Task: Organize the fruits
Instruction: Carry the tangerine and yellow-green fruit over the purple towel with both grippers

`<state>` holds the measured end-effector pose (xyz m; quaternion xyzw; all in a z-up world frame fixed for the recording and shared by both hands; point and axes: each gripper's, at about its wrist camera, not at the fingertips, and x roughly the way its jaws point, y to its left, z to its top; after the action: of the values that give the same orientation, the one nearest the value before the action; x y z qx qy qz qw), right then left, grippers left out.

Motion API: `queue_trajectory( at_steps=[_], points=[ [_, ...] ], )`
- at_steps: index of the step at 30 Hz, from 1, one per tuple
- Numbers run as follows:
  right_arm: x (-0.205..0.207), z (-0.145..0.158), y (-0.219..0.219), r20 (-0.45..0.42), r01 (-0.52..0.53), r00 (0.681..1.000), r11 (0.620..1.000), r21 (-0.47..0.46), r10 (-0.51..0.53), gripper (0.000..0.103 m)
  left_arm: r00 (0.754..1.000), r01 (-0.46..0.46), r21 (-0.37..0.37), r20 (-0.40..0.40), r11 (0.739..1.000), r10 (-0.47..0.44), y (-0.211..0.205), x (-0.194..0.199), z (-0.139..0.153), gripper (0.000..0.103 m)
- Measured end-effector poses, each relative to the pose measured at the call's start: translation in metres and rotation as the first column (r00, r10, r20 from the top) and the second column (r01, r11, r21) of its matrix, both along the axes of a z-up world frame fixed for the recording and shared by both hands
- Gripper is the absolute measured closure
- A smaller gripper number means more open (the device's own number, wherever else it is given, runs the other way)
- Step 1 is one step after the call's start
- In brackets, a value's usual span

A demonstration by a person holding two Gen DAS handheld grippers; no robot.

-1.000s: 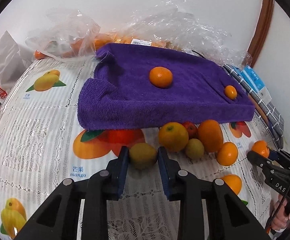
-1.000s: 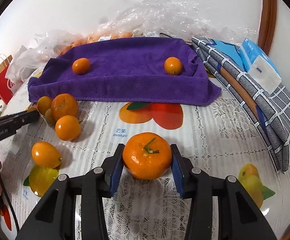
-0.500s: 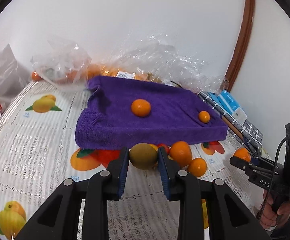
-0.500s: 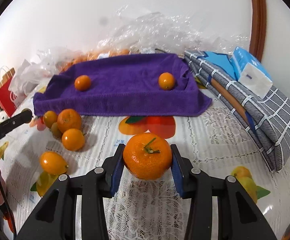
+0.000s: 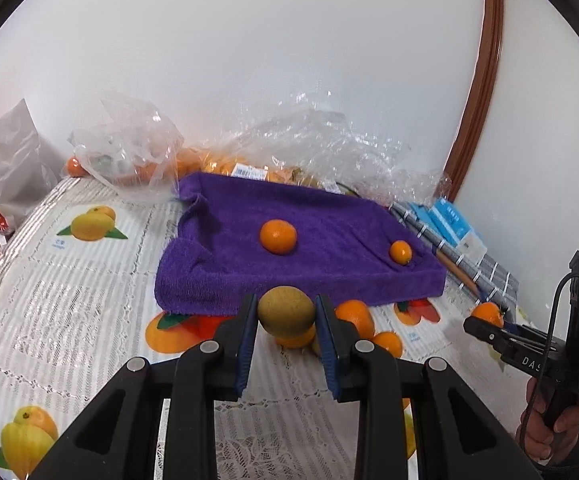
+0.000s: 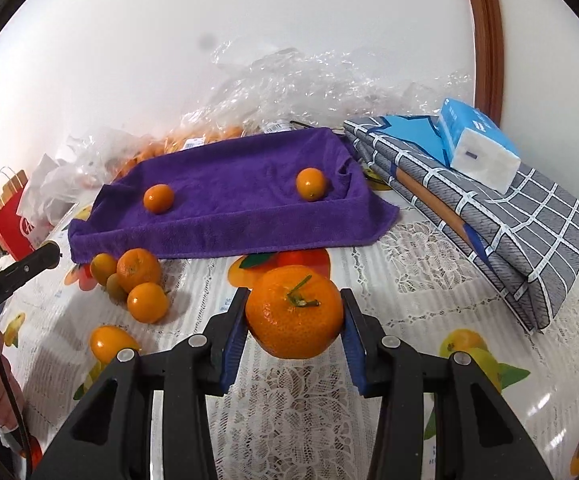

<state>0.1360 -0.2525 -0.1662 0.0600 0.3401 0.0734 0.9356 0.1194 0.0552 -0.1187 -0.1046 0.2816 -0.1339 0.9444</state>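
Carrying fruit is the step: left gripper jaws clamp a greenish fruit, right gripper jaws clamp a mandarin. Next move probably calls for reaching the purple towel ahead of both jaws and releasing there.

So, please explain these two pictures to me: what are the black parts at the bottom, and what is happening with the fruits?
No robot here: a person holds a hand-held claw in each hand, each with a camera looking along its fingers. The left claw grips a brownish-green fruit; the right claw grips a large orange. Ahead, a purple towel carries two small oranges. More oranges lie loose on the fruit-print tablecloth, near plastic bags and a tissue pack.
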Motion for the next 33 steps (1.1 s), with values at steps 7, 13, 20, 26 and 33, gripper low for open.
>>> queue_trajectory(
  at_steps=[7, 13, 20, 26, 33],
  points=[
    [0.010, 0.042, 0.014, 0.069, -0.038, 0.997, 0.999, -0.022, 0.039, 0.060, 1.000, -0.003, -0.050, 0.018, 0.999, 0.004, -0.006, 0.012, 0.036, 0.075],
    [0.039, 0.068, 0.030, 0.137, -0.052, 0.989, 0.999, -0.004, 0.052, 0.060, 0.997, -0.047, 0.012, 0.067, 0.999, 0.046, -0.017, 0.046, 0.063, 0.075],
    [0.084, 0.072, 0.044, 0.163, -0.073, 0.984, 0.997, 0.011, 0.070, 0.060, 0.994, -0.081, -0.012, 0.073, 0.997, 0.082, -0.015, 0.087, 0.053, 0.075],
    [0.107, 0.048, 0.041, 0.130, -0.076, 0.989, 0.997, 0.026, 0.072, 0.060, 0.997, -0.078, -0.025, 0.025, 0.997, 0.079, -0.013, 0.098, 0.023, 0.075],
    [0.113, 0.041, 0.018, 0.122, -0.018, 0.992, 1.000, 0.012, 0.016, 0.060, 0.996, -0.083, -0.074, -0.023, 0.994, 0.082, -0.005, 0.105, 0.010, 0.075]
  ],
)
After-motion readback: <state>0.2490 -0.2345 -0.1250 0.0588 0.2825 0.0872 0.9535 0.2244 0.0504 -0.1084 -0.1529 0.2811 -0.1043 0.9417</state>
